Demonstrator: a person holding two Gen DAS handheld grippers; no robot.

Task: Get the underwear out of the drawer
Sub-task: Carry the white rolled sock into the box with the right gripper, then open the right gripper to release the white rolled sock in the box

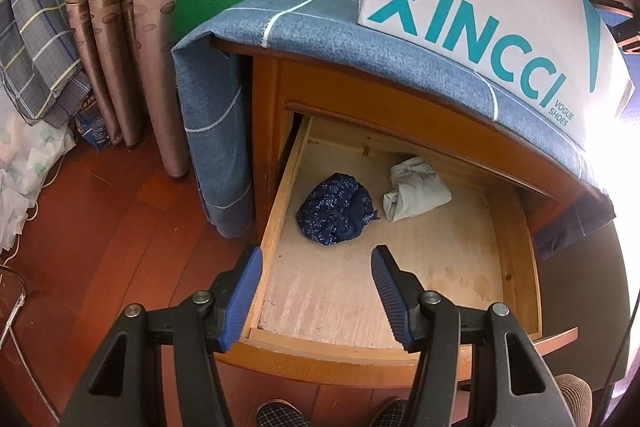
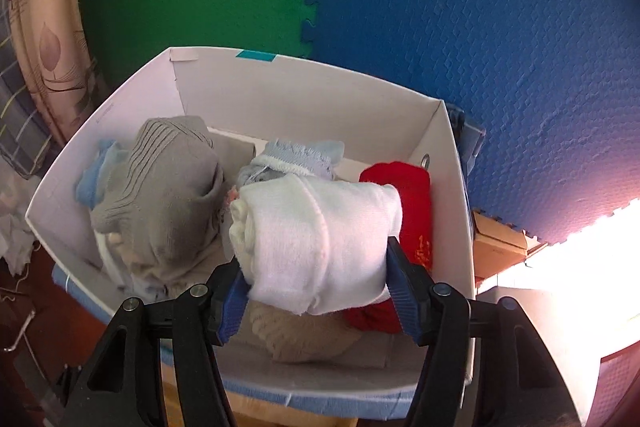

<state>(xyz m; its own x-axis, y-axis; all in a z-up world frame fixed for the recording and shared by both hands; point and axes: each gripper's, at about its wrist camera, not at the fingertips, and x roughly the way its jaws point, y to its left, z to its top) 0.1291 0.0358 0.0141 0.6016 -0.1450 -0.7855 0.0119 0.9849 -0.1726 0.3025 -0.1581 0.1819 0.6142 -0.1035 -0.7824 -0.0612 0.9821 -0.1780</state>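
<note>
The right tool (image 2: 318, 293) gripped a white roll (image 2: 316, 247) over the box (image 2: 448, 163); released early it could snag (left tool (image 1: 317, 269) gaped, empty).

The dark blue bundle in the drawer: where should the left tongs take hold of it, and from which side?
Grip the dark blue bundle across its rounded top, coming down from above through the open drawer. It lies crumpled into a mound on the drawer floor, apart from the pale rolled garment; the left tongs stand open over the drawer's front-left corner.
</note>
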